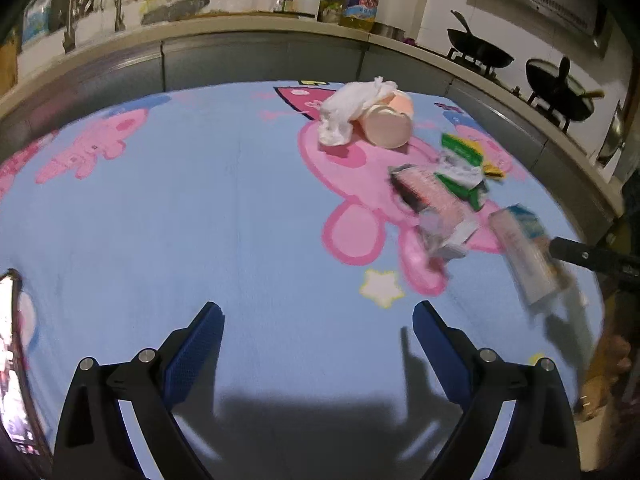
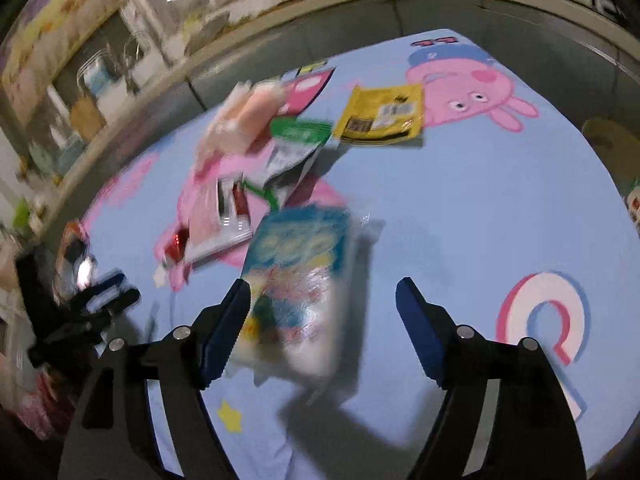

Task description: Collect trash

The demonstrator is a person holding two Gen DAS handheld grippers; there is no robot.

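Observation:
Trash lies on a blue cartoon-print cloth (image 1: pixel 180 208). In the left wrist view a crumpled white tissue (image 1: pixel 352 110) rests against a tipped pink paper cup (image 1: pixel 388 124), with a green-and-white wrapper (image 1: pixel 464 168), a pink wrapper (image 1: pixel 432 204) and a blue-and-white packet (image 1: pixel 524 252) to the right. My left gripper (image 1: pixel 318 316) is open over bare cloth. My right gripper (image 2: pixel 322 292) is open, with the blue-and-white packet (image 2: pixel 296 280) between its fingers, blurred. A yellow sachet (image 2: pixel 380 116), the green wrapper (image 2: pixel 292 152) and the pink wrapper (image 2: pixel 220 220) lie beyond. The right gripper's finger shows at the right edge of the left wrist view (image 1: pixel 588 258).
A kitchen counter (image 1: pixel 240 28) with bottles, a sink and taps runs behind the cloth. Two black woks (image 1: pixel 480 54) sit on a stove at the right. A phone with a lit screen (image 1: pixel 10 360) lies at the cloth's left edge.

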